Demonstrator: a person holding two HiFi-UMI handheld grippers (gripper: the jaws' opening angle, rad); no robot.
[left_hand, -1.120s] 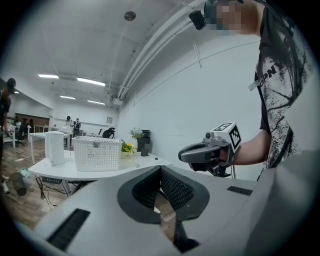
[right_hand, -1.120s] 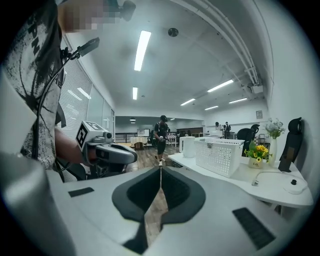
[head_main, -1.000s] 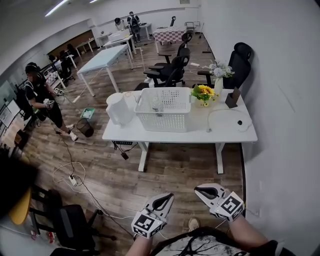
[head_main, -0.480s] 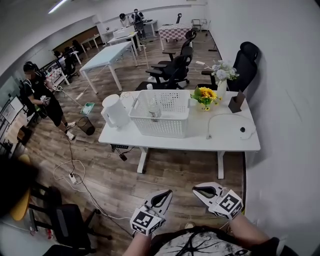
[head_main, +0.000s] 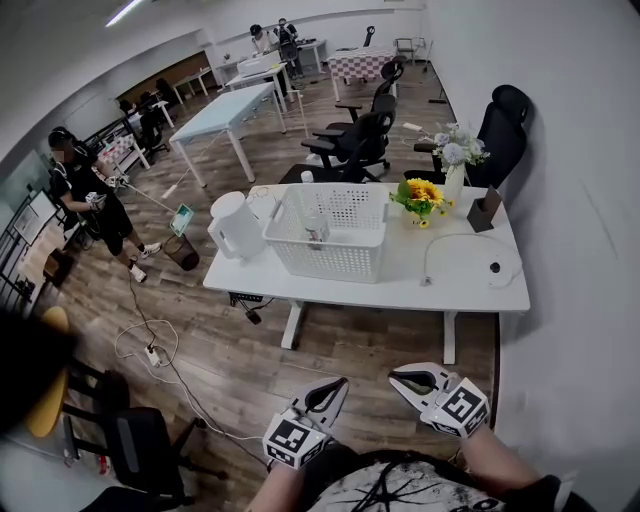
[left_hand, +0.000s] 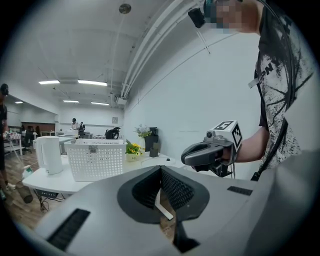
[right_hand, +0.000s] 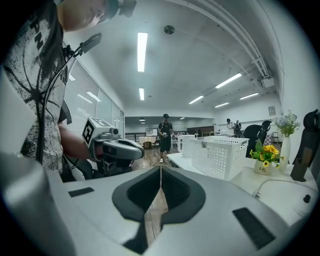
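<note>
Both grippers hang close in front of the person's body, above the wood floor and short of the white table. The left gripper is shut with nothing between its jaws; in its own view the tips meet. The right gripper is also shut and empty, its tips meeting in its own view. Each gripper shows in the other's view: the right gripper and the left gripper. The two tips are a short gap apart and do not touch.
On the table stand a white mesh basket, a white kettle, a pot of sunflowers, a vase and a cable with a puck. Black chairs stand behind it. A person stands far left. Cables lie on the floor. A white wall runs along the right.
The table and basket have drawn a little nearer and shifted right in the head view. Both grippers stay shut and keep about the same place in front of the body.
</note>
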